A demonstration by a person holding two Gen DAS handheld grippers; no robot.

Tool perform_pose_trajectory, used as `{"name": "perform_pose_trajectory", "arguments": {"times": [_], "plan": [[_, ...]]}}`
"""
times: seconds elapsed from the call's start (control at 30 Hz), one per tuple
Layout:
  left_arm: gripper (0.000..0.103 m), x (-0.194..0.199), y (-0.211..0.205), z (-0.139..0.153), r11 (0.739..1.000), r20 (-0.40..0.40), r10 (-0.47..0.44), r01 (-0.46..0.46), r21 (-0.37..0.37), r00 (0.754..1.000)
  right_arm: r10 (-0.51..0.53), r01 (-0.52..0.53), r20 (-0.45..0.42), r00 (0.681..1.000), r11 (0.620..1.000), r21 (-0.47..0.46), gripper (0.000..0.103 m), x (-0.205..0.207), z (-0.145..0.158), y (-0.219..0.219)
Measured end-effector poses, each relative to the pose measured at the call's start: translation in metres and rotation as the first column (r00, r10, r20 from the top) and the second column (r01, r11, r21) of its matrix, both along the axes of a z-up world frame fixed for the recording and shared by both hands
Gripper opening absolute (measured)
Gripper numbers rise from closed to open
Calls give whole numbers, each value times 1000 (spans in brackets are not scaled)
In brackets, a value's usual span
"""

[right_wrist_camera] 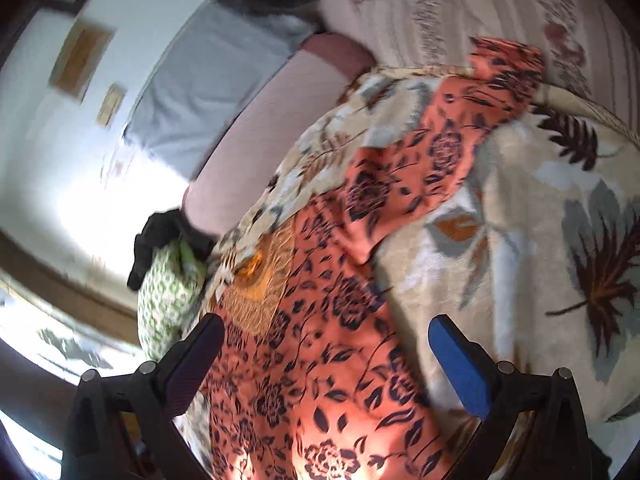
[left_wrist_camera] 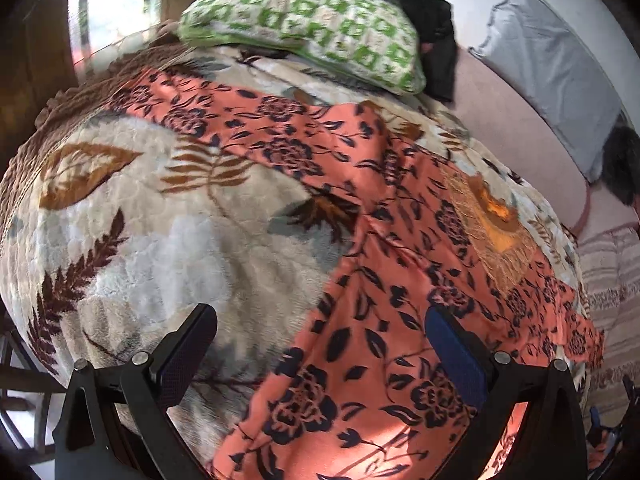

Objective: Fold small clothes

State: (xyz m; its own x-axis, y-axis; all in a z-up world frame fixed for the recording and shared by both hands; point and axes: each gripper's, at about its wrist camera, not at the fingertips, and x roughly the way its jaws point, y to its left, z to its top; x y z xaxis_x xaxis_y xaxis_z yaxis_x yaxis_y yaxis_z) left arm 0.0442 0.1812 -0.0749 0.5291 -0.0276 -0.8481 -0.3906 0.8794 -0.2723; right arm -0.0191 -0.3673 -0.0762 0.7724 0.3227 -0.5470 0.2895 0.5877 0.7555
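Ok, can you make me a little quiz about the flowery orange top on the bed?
1. True or false: the orange top is already folded into a neat square.
2. What lies on the green and white pillow? A) black cloth B) a book C) a shoe
3. Fill in: both the left gripper and the right gripper have their fingers spread ____ above the top.

Key
1. False. It lies spread out, sleeves wide, on the leaf-patterned blanket.
2. A, the black cloth.
3. Open; neither is holding anything.
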Motion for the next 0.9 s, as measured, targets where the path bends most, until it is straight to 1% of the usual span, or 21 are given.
{"name": "perform_pose_trajectory", "arguments": {"times": [0.03, 0.07, 0.13, 0.17, 0.23, 0.27, 0.33, 0.37, 0.4, 0.47, 0.53, 0.6, 0.63, 0.67, 0.7, 0.73, 0.77, 0.83, 0.9], "plan": [[103, 3, 13, -8, 999, -19, 32, -32, 10, 999, -55, 56, -6, 998, 996, 71, 103, 5, -12, -28], [103, 5, 26, -15, 998, -41, 62, -61, 26, 997, -113, 113, -11, 994, 984, 140, 103, 10, -23, -55], [103, 8, 47, -26, 993, -66, 111, -108, 48, 992, -218, 215, -16, 976, 941, 263, 103, 21, -43, -105], [103, 9, 57, -30, 990, -72, 132, -128, 56, 989, -257, 251, -22, 966, 916, 314, 103, 28, -52, -126], [103, 10, 70, -34, 984, -73, 166, -161, 70, 983, -316, 306, -34, 948, 879, 366, 102, 45, -66, -159], [103, 11, 74, -35, 983, -70, 175, -170, 76, 982, -339, 331, -42, 940, 872, 360, 102, 54, -72, -173], [103, 15, 80, -37, 979, -74, 187, -180, 91, 980, -404, 402, -67, 913, 854, 329, 100, 68, -80, -197], [103, 17, 81, -38, 979, -68, 187, -180, 95, 980, -430, 430, -72, 900, 847, 314, 95, 75, -84, -208], [103, 19, 82, -38, 979, -62, 185, -179, 100, 981, -442, 446, -82, 893, 846, 294, 93, 83, -87, -216], [103, 24, 84, -43, 978, -63, 185, -178, 110, 981, -449, 461, -106, 887, 852, 249, 91, 98, -93, -225], [103, 28, 86, -52, 978, -71, 187, -179, 104, 980, -441, 457, -119, 889, 864, 214, 77, 111, -97, -229], [103, 30, 90, -66, 976, -105, 200, -189, 107, 974, -426, 454, -177, 887, 876, 163, 46, 125, -103, -227], [103, 30, 89, -69, 975, -101, 197, -184, 123, 975, -425, 457, -213, 880, 879, 132, 39, 131, -104, -228], [103, 31, 87, -70, 974, -93, 188, -173, 146, 978, -425, 456, -224, 877, 883, 109, 33, 134, -106, -226], [103, 31, 85, -71, 973, -94, 177, -159, 165, 980, -423, 449, -228, 877, 890, 78, 25, 139, -101, -225], [103, 32, 84, -73, 973, -96, 168, -149, 175, 981, -416, 433, -221, 882, 901, 33, 21, 144, -91, -222], [103, 31, 84, -74, 973, -89, 162, -144, 178, 983, -404, 410, -198, 893, 912, -14, 13, 149, -77, -215], [103, 28, 88, -75, 976, -57, 168, -157, 152, 984, -355, 347, -108, 929, 934, -81, 13, 160, -38, -194], [103, 22, 93, -73, 976, -16, 187, -184, 117, 982, -273, 271, 2, 962, 954, -126, 12, 171, 10, -159]]}}
